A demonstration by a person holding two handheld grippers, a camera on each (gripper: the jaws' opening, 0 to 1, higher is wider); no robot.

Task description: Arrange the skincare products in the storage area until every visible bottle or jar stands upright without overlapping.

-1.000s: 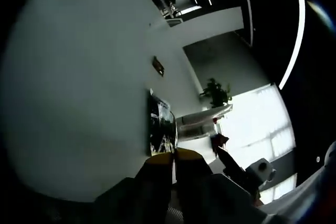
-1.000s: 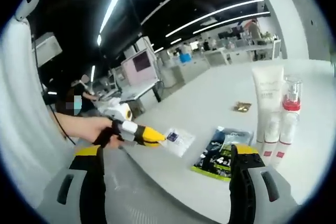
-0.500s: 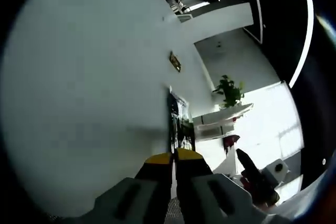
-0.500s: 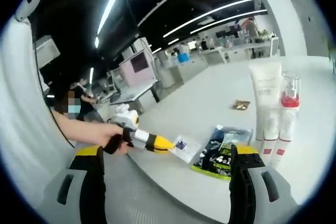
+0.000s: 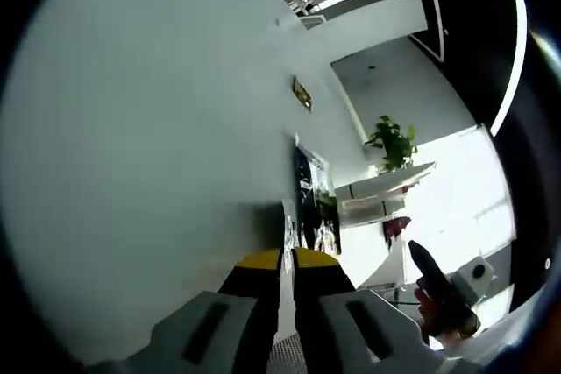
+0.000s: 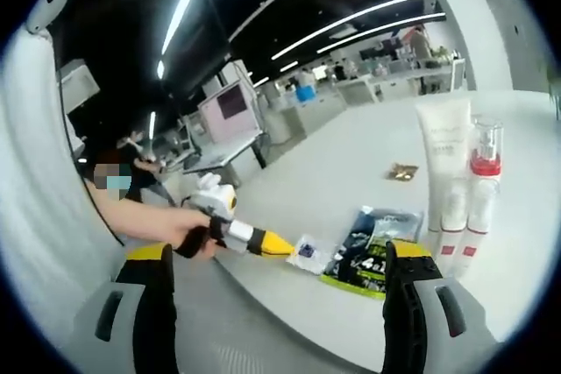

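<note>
On the white table [image 6: 351, 164], the white tube [image 6: 443, 159] and pump bottles [image 6: 485, 190] stand upright, touching, beside the dark sachet [image 6: 372, 256]. The left gripper [image 6: 282, 243], jaws together, touches the small sachet [image 6: 311, 250]; the right gripper [image 6: 280, 304] hangs apart. Risk: pushing the sachets could topple the bottles.

The worktop [image 6: 351, 172] is plain white. A white tube [image 6: 444, 157] stands by a clear bottle [image 6: 485, 157] with a red band. The flat sachet [image 6: 372, 254] is black with green edging. Both grippers' jaws are yellow-tipped.
</note>
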